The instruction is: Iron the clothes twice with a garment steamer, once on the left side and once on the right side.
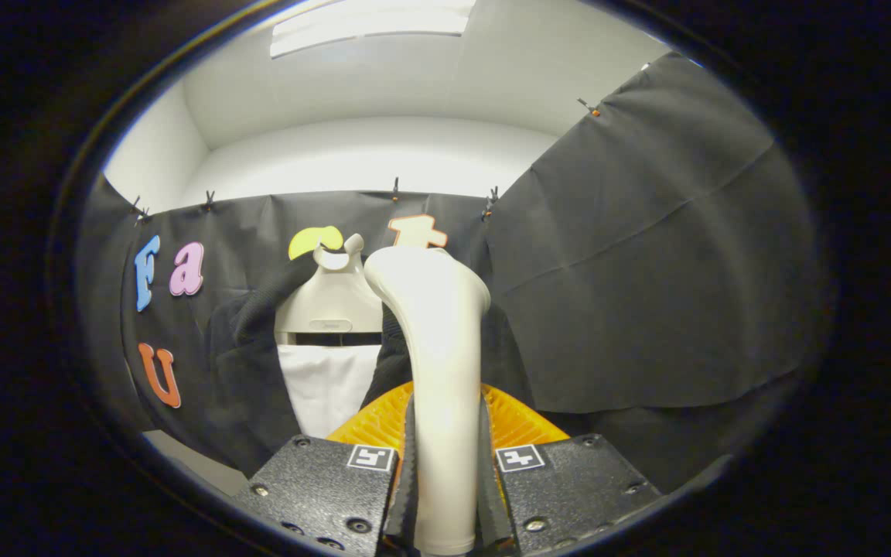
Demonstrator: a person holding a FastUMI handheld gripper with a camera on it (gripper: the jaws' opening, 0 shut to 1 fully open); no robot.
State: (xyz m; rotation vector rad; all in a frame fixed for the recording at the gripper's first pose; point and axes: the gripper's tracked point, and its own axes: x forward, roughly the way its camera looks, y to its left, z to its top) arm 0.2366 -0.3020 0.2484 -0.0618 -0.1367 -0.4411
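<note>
**Cream steamer clamped, garment just ahead**

Cream-white plastic garment steamer handle (pixel 443 371) sits upright between the fingers of your gripper (pixel 445 472), both fingers pressing its sides, so the grip is closed on it. The flared head tops out in front of the dark knit garment (pixel 248 363), which hangs open on a pale plastic hanger form (pixel 331 298) with a white panel (pixel 326 387) below it.

Judgement: you're lined up near the middle, and no pass looks started. Pick one side, bring the head to the fabric and run it along that side, then repeat on the other. Keep the squeeze firm; the handle looks smooth and could twist.

Watch the hanger hook (pixel 353 246) and the black cloth wall (pixel 646 271) close to one side of the steamer; the head also hides part of the garment.
</note>
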